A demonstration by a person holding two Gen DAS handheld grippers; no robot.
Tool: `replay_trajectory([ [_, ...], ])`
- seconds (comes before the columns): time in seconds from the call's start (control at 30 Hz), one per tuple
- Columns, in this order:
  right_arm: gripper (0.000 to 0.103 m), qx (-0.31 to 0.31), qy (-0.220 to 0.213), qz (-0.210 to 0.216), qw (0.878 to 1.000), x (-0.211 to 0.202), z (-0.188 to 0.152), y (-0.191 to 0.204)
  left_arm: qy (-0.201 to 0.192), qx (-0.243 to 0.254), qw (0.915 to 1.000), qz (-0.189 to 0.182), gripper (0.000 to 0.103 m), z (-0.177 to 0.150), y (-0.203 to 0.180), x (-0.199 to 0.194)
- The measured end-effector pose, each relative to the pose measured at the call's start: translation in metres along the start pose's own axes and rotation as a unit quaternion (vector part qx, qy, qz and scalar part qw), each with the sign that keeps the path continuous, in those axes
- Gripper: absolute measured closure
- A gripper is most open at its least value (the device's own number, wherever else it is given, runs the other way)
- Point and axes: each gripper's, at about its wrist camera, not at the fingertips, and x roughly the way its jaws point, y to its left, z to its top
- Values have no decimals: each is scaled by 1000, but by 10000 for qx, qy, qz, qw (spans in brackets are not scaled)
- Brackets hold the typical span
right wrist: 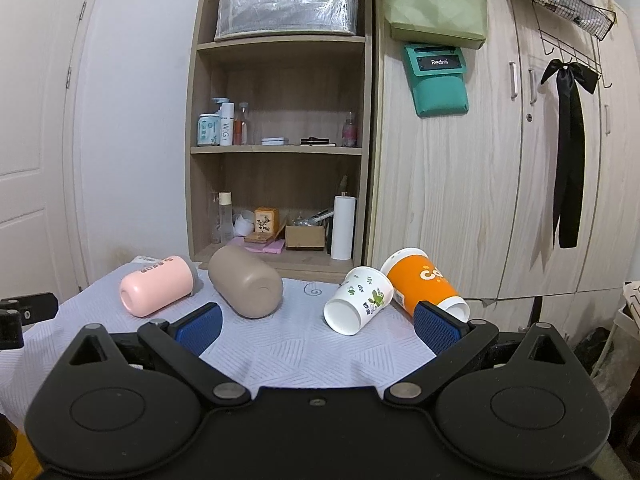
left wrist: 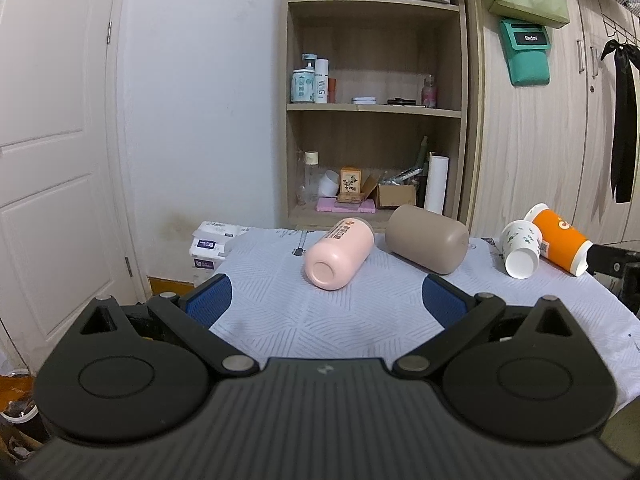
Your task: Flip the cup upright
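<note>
Cups lie on their sides on the surface [right wrist: 304, 344], which is covered with a pale patterned cloth. There are four of them, in a row across the middle of both views. The pink cup [left wrist: 338, 254] [right wrist: 158, 290] is the one most to the left, with its closed bottom turned toward the cameras. Just beside it, to the right, lies the beige cup [left wrist: 428, 244] [right wrist: 246, 282], also bottom first; whether the two touch I cannot tell. Further right, well apart from these, the white cup [left wrist: 520, 248] [right wrist: 358, 300] with a leaf print shows its recessed bottom to the cameras. The orange cup [left wrist: 560, 240] [right wrist: 424, 286] lies against it on the right side.

In the left wrist view the left gripper [left wrist: 326, 300] fills the lower part of the frame. Its jaws stand wide apart and hold nothing, and the pink cup is seen in the gap between the blue pads [left wrist: 210, 304], further back. In the right wrist view the right gripper [right wrist: 316, 322] is also spread wide and empty; the white cup appears between its pads [right wrist: 436, 328], and the right pad covers part of the orange cup.

Behind the surface, in the upper middle of both frames, stands a wooden shelf [left wrist: 374, 108] [right wrist: 276, 150] with bottles and boxes.
</note>
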Motion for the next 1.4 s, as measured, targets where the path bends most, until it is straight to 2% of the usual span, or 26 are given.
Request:
replay_trajectory([
  [0.23,0,-26,-92,17,10000,-3,0,1,-66,-33,10000,-53,0,0,1,-2],
  [0.47,0,-104,-6,75,9999,1,-1,3,-34,-53,9999,-111,0,3,2,2],
  [0.57,0,-73,143,290,9994,9,1,4,108,-59,9996,-270,0,12,4,11],
  [0.63,0,-8,331,619,9975,21,5,5,231,24,9987,-456,0,21,6,19],
  [0.8,0,312,936,1559,9828,62,19,4,517,350,9949,-797,0,52,14,54],
  [0.87,0,321,1108,1805,9768,77,21,10,652,485,9930,-861,0,63,15,72],
  [0.97,0,217,1250,2032,9709,93,27,19,973,591,9883,-1015,0,74,18,107],
  [1.17,0,43,1346,2327,9632,114,32,34,1545,440,9764,-1443,4,77,29,180],
  [1.33,0,-93,1495,2426,9585,127,30,42,1841,399,9687,-1615,8,70,32,221],
  [1.4,0,-66,1623,2479,9551,134,29,44,1937,349,9678,-1569,9,69,32,234],
])
